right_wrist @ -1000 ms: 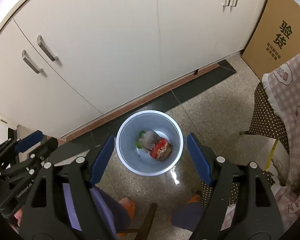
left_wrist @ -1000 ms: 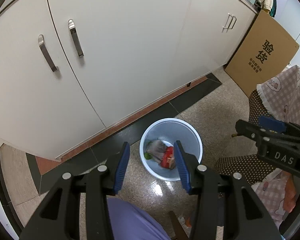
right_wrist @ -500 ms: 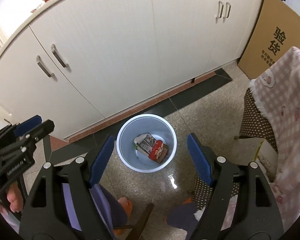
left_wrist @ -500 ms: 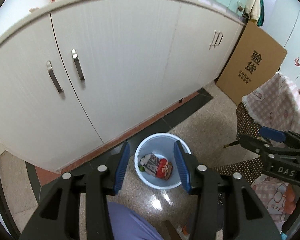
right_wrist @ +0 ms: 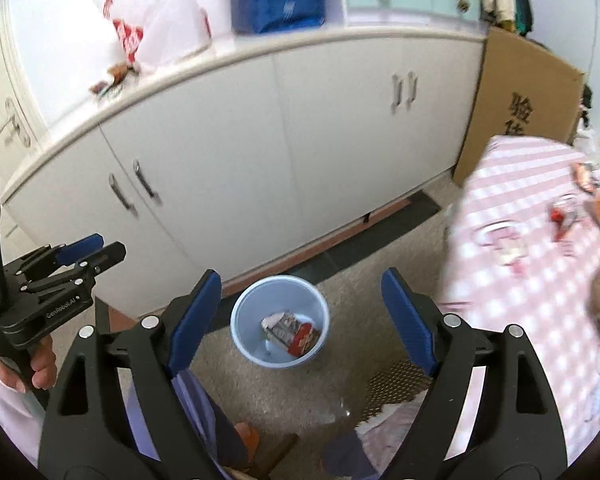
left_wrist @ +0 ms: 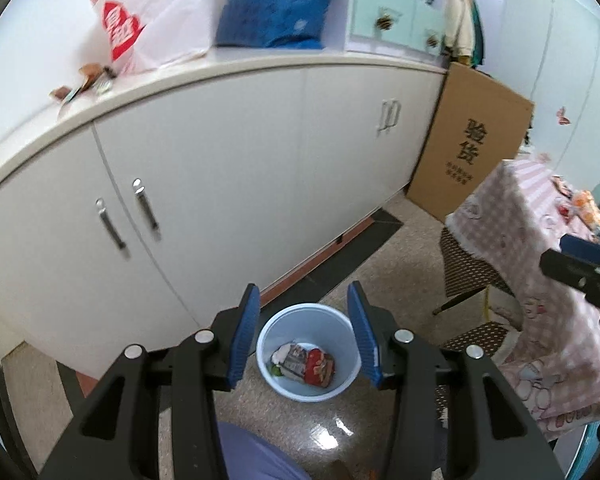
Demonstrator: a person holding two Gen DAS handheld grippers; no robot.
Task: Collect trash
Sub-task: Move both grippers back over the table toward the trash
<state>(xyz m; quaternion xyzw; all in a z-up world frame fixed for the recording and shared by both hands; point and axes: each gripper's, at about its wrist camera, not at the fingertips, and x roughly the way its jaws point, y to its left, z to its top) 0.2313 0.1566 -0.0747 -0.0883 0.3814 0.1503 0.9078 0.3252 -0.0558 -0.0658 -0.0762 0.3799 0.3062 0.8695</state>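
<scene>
Trash (left_wrist: 306, 362) lay in a pale blue bucket (left_wrist: 278, 330) on the speckled floor (left_wrist: 400, 268), close to the white cabinet (left_wrist: 228, 184) base. Left wrist view: left gripper (left_wrist: 303, 334) hung above the bucket w/ its blue-padded jaws partly apart and nothing between them; bucket showed through the gap, well below. Inside the bucket: a red packet, a printed wrapper, a bit of green. On the cabinet top sat a white plastic bag (left_wrist: 140, 20) w/ red print, a blue bag (left_wrist: 274, 10), and small wrappers (left_wrist: 82, 82) near the edge. A cardboard box (left_wrist: 470, 142) leaned at the cabinet's end; a pink checked cloth (left_wrist: 540, 240) covered the table at right, w/ the right gripper's tip poking in at the far right edge. Right wrist view: right gripper (right_wrist: 302, 316) also above the bucket (right_wrist: 256, 304), jaws wide apart, having just been opening further, empty. Trash (right_wrist: 290, 330) visible at the bucket's bottom. Left gripper (right_wrist: 80, 254) at the left edge, held by a hand (right_wrist: 40, 364); jaws only slightly parted from this angle, nothing in them. More small items on the cloth (right_wrist: 520, 240) at right, too blurred to name.
</scene>
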